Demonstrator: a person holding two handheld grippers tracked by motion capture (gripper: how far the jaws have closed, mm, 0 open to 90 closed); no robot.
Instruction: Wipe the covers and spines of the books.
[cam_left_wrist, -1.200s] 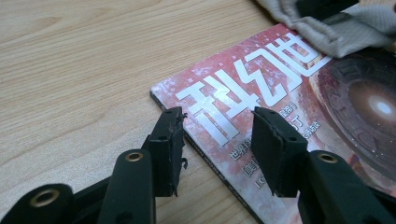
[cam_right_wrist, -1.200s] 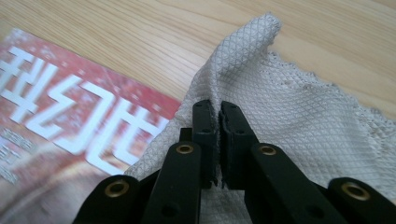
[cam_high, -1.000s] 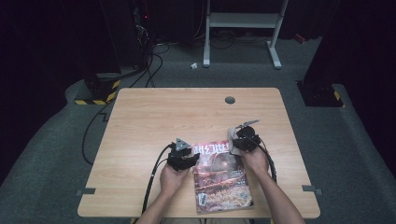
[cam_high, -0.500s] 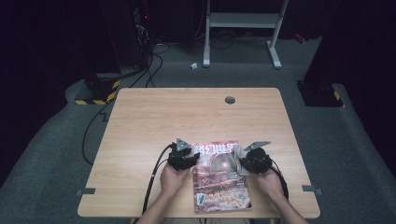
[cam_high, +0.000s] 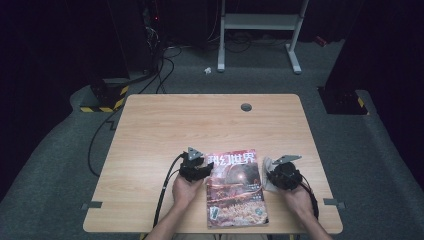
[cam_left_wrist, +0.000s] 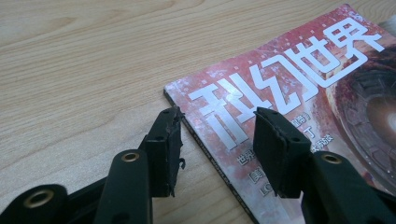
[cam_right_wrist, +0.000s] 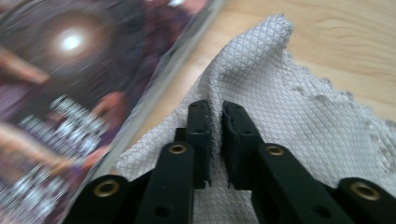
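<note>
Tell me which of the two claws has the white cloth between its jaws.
The right claw: a fold of the white cloth sits between its nearly closed jaws, which have just been opening. The left claw stands wide astride the magazine's edge.

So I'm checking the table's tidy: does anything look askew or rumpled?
Yes. The white cloth is bunched up against the magazine's right edge, a fold of it between the right gripper's jaws, which have just been opening. The magazine lies slightly skewed to the table's edge. The left gripper straddles its spine, open.
</note>
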